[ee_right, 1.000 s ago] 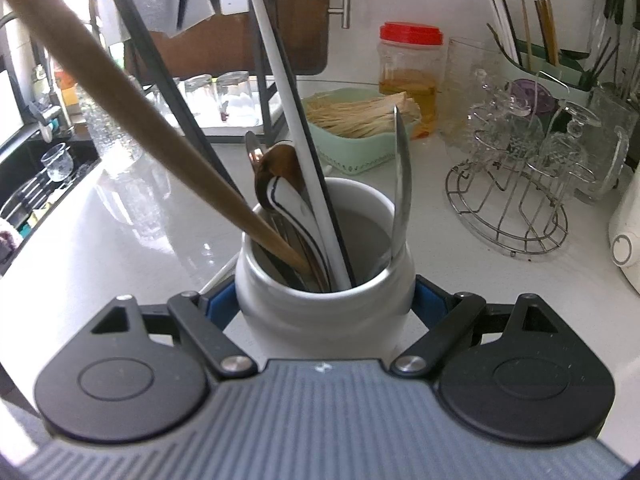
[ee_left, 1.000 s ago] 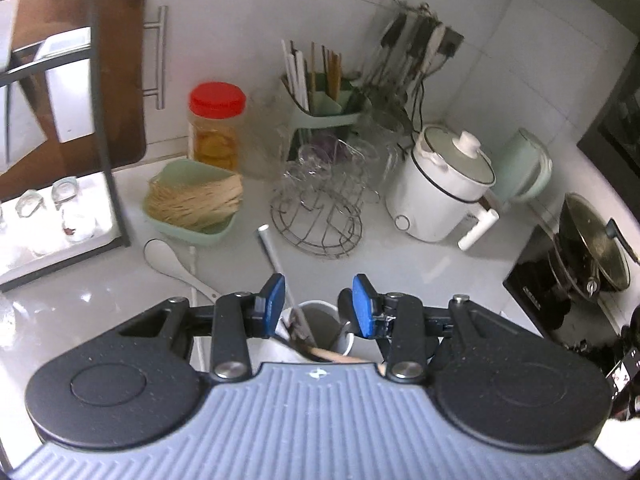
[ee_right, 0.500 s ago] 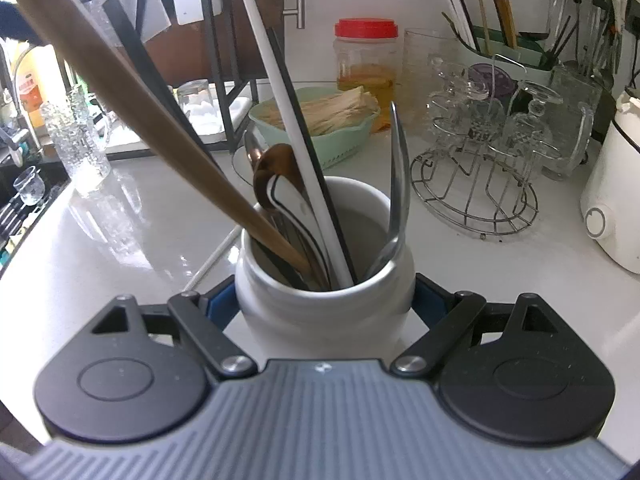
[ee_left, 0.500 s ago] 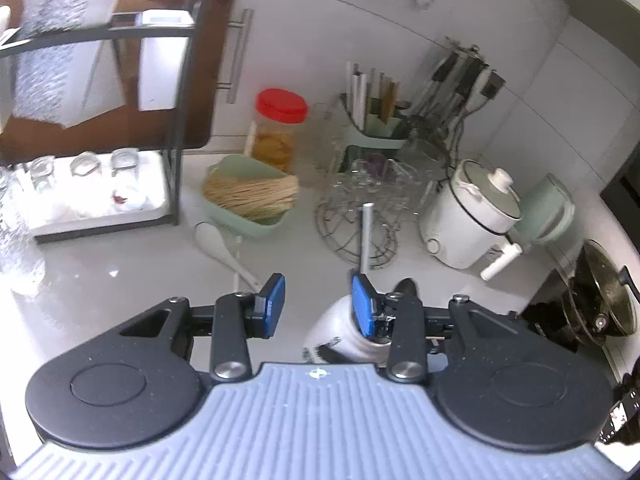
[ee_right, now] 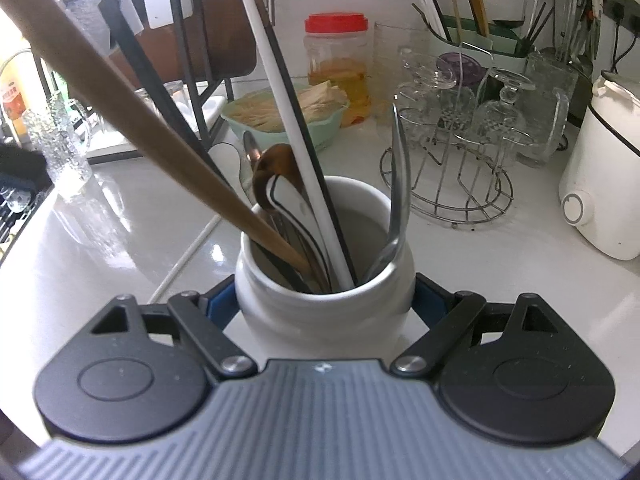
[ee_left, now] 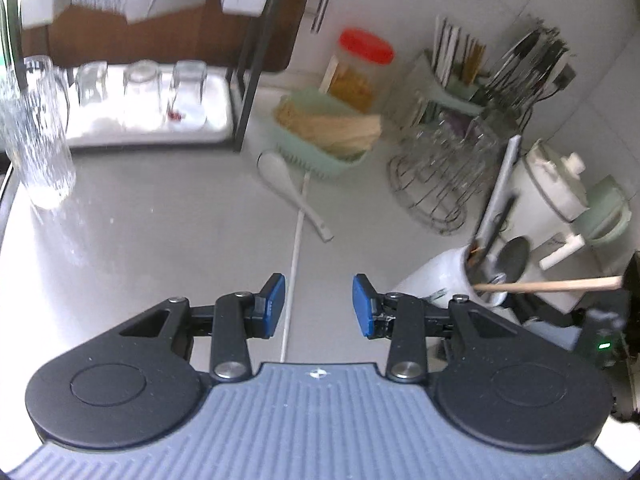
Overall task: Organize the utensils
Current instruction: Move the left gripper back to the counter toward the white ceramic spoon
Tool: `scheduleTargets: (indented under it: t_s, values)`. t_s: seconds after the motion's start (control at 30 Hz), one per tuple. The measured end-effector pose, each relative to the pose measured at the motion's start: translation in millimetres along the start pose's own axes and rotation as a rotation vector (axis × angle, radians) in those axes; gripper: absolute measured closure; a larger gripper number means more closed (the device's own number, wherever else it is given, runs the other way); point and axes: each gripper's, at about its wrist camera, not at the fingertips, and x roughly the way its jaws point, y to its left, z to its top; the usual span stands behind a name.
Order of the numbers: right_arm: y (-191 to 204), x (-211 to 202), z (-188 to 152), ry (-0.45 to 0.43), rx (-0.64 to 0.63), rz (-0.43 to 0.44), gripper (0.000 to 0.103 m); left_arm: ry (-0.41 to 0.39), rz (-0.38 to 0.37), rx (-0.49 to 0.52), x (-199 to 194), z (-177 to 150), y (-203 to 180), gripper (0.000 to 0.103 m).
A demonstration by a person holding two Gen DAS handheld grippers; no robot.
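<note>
Your right tool (ee_right: 324, 304) is closed on the white ceramic utensil crock (ee_right: 324, 296): both blue pads press its sides just below the rim, and the crock stands upright on the worktop (ee_right: 500, 264). In the crock you have a long wooden handle (ee_right: 120, 100) leaning left, a white chopstick (ee_right: 288, 120), a dark stick beside it, a brown spoon (ee_right: 276, 164) and a metal utensil (ee_right: 400, 184) against the right wall.

Your left tool (ee_left: 319, 304) stands partly open and holds nothing; bare worktop shows between its pads. A thin white chopstick (ee_left: 294, 264) lies on the worktop just inside the left pad, running away from you. A white ceramic spoon (ee_left: 284, 180) lies beyond it, bowl near the green basket (ee_left: 320, 160) of sticks. The crock shows to the right of your left tool.

Towards the back wall stand a red-lidded jar (ee_right: 336, 68), a wire glass rack (ee_right: 452, 184) and a white cooker (ee_right: 604, 184).
</note>
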Motion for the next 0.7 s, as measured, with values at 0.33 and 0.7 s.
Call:
scheduleTargets:
  t_s: [0.33, 0.7]
  values:
    - [-9.9, -6.2, -3.8, 0.014, 0.009, -0.006, 0.012, -0.015, 0.009, -0.087, 75.0, 10.4, 21.7, 0.061]
    - [-12.0, -4.9, -3.7, 0.004, -0.022, 0.025, 0.012, -0.065, 0.043, -0.083, 156.1, 56.0, 52.4, 0.061]
